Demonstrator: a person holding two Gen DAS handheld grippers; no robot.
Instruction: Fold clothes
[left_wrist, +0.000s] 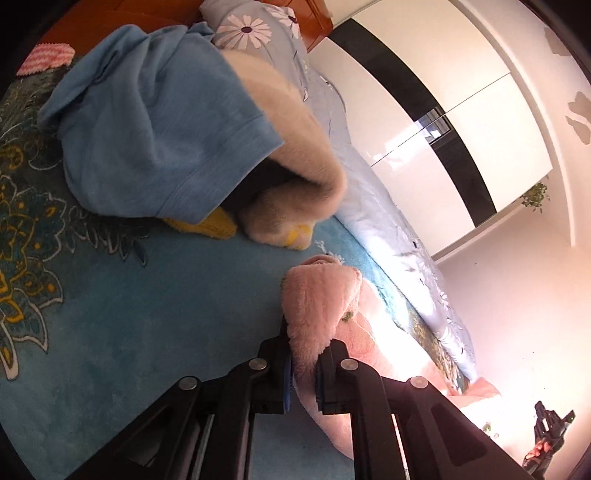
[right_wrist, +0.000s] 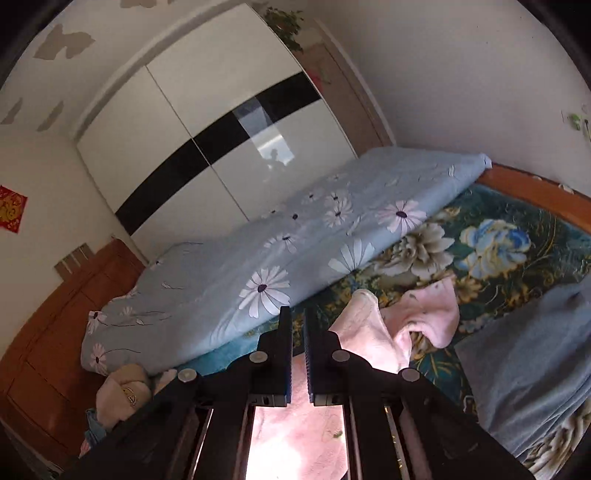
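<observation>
Both the left gripper (left_wrist: 304, 369) and right gripper (right_wrist: 298, 354) are clamped on the pink fleece garment (left_wrist: 317, 306); thick plush could slip free if pulled unevenly.

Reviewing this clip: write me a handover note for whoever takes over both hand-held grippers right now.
Left hand-held gripper: shut on a bunched fold of the pink fleece garment, lifted off the teal bedspread.
Right hand-held gripper: jaws nearly shut; the same pink fleece lies under and beside it, but whether it is pinched cannot be told.
Waiting: the blue sweatshirt heaped with a cream fleece piece. The daisy quilt lies rolled along the bed's far side.
Done: no finished fold visible.
Left: lay the pink fleece flat, fold it, then the heap.
</observation>
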